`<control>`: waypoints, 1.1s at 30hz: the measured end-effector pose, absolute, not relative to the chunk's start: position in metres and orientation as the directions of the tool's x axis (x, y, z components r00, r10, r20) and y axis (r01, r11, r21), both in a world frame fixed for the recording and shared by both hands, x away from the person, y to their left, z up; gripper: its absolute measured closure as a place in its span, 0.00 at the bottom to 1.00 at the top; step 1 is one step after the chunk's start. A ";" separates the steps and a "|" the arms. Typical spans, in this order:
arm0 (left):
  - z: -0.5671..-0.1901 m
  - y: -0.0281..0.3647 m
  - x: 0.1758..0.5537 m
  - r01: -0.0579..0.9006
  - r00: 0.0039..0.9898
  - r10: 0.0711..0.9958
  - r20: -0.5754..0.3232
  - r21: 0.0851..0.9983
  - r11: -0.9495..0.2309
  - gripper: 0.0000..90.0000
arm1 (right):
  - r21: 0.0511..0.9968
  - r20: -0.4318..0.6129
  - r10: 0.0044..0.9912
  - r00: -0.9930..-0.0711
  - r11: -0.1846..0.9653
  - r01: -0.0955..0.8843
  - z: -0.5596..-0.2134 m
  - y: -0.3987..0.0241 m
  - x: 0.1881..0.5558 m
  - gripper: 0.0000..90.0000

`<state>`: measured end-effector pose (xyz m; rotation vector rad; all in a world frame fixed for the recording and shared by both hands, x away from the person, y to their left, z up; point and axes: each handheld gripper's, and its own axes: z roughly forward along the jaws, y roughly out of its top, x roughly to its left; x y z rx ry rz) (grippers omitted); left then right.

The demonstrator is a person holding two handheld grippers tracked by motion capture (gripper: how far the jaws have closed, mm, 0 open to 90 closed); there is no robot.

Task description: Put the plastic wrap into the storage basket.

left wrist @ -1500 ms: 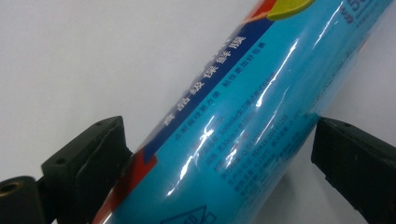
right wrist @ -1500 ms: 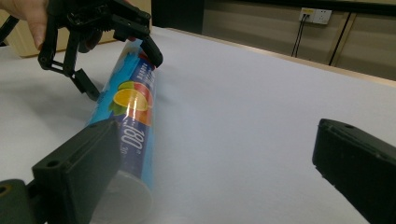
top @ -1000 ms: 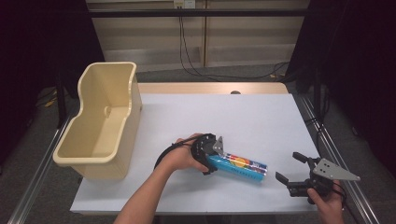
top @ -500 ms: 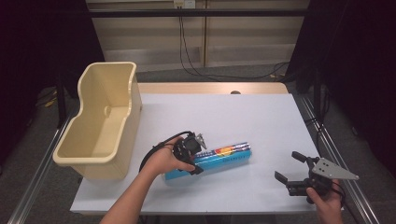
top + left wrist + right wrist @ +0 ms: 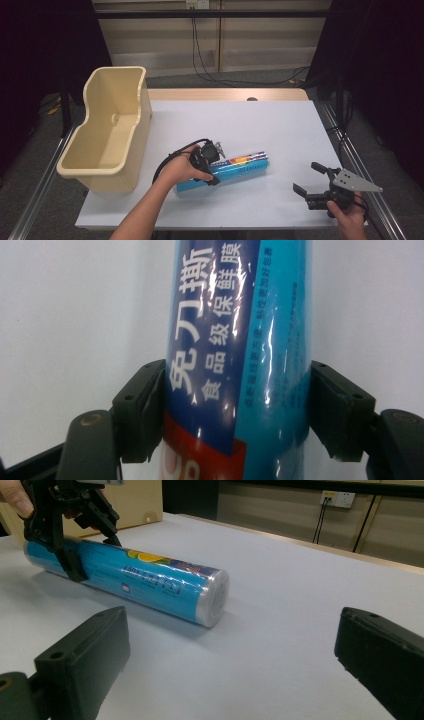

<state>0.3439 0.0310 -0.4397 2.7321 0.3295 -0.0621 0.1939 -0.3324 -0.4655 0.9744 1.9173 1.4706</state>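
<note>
blue roll (image 5: 235,170) lying flat, long axis roughly left-right

The white table (image 5: 280,130) bears a blue roll (image 5: 235,169) and a beige tub (image 5: 107,132).

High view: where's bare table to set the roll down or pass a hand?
Free: the wide white stretch behind the blue roll, from the beige bin across to the table's right edge. A smaller patch between roll and right gripper. Crowded: front left, where the left gripper clamps the roll beside the bin.
</note>
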 end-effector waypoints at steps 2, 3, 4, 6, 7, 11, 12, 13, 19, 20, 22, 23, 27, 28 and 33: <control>-0.441 0.029 0.345 0.226 0.974 0.210 -0.082 0.373 -0.900 0.33 | 0.964 0.019 0.800 -0.599 0.145 0.225 -0.465 -0.332 0.194 0.01; -0.441 0.027 0.345 0.223 0.975 0.209 -0.080 0.374 -0.900 0.33 | 0.963 0.019 0.800 -0.600 0.146 0.225 -0.465 -0.333 0.194 0.01; -0.442 0.025 0.345 0.221 0.975 0.207 -0.076 0.372 -0.902 0.33 | 0.963 0.019 0.800 -0.599 0.146 0.225 -0.465 -0.333 0.194 0.01; -0.443 0.021 0.346 0.221 0.975 0.208 -0.075 0.368 -0.903 0.33 | 0.965 0.019 0.801 -0.598 0.143 0.221 -0.466 -0.333 0.194 0.01; -0.442 0.020 0.348 0.216 0.976 0.201 -0.079 0.356 -0.909 0.33 | 0.965 0.019 0.802 -0.597 0.142 0.221 -0.465 -0.334 0.194 0.01; -0.442 0.017 0.348 0.235 0.972 0.218 -0.087 0.343 -0.909 0.33 | 0.965 0.018 0.801 -0.598 0.143 0.221 -0.465 -0.334 0.194 0.01; -0.442 0.015 0.349 0.237 0.971 0.221 -0.087 0.335 -0.912 0.33 | 0.965 0.018 0.800 -0.599 0.144 0.221 -0.466 -0.334 0.194 0.01; -0.442 0.014 0.348 0.247 0.969 0.231 -0.088 0.330 -0.911 0.33 | 0.965 0.020 0.800 -0.600 0.143 0.222 -0.466 -0.333 0.194 0.01; -0.443 0.005 0.351 0.239 0.971 0.223 -0.086 0.320 -0.917 0.33 | 0.964 0.018 0.798 -0.602 0.145 0.222 -0.465 -0.333 0.194 0.01; -0.443 0.003 0.351 0.238 0.971 0.223 -0.084 0.321 -0.917 0.33 | 0.965 0.019 0.798 -0.602 0.144 0.221 -0.465 -0.333 0.194 0.01; -0.443 0.002 0.352 0.232 0.973 0.218 -0.079 0.316 -0.920 0.33 | 0.964 0.020 0.798 -0.603 0.143 0.222 -0.466 -0.333 0.194 0.01; -0.443 0.001 0.352 0.230 0.973 0.216 -0.079 0.318 -0.920 0.34 | 0.965 0.021 0.798 -0.602 0.142 0.223 -0.466 -0.333 0.195 0.01; -0.444 0.000 0.351 0.240 0.971 0.228 -0.074 0.319 -0.917 0.34 | 0.964 0.018 0.797 -0.603 0.145 0.221 -0.465 -0.333 0.194 0.01; -0.444 -0.001 0.351 0.239 0.971 0.227 -0.075 0.315 -0.918 0.34 | 0.964 0.019 0.797 -0.604 0.145 0.222 -0.465 -0.333 0.194 0.01; -0.441 -0.003 0.349 0.233 0.972 0.229 -0.047 0.293 -0.927 0.35 | 0.965 0.017 0.798 -0.602 0.144 0.219 -0.465 -0.334 0.194 0.01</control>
